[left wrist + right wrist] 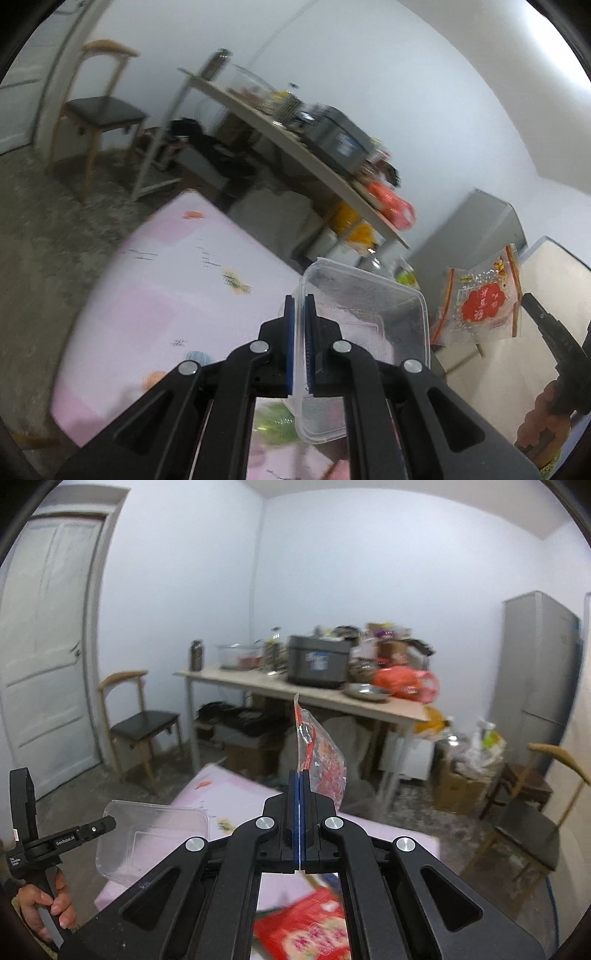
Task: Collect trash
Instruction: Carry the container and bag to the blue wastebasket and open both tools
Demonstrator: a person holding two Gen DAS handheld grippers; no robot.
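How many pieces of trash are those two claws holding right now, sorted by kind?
Clear plastic food container, pinched by the left gripper: 1
Red-printed clear snack bag, pinched by the right gripper: 1
Total: 2

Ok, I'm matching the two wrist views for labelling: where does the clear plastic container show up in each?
Left wrist: clear plastic container at lower centre, its wall clamped in the left gripper.
Right wrist: lower left, above the pink tablecloth.
Shared landmark: the cluttered long table against the white wall.
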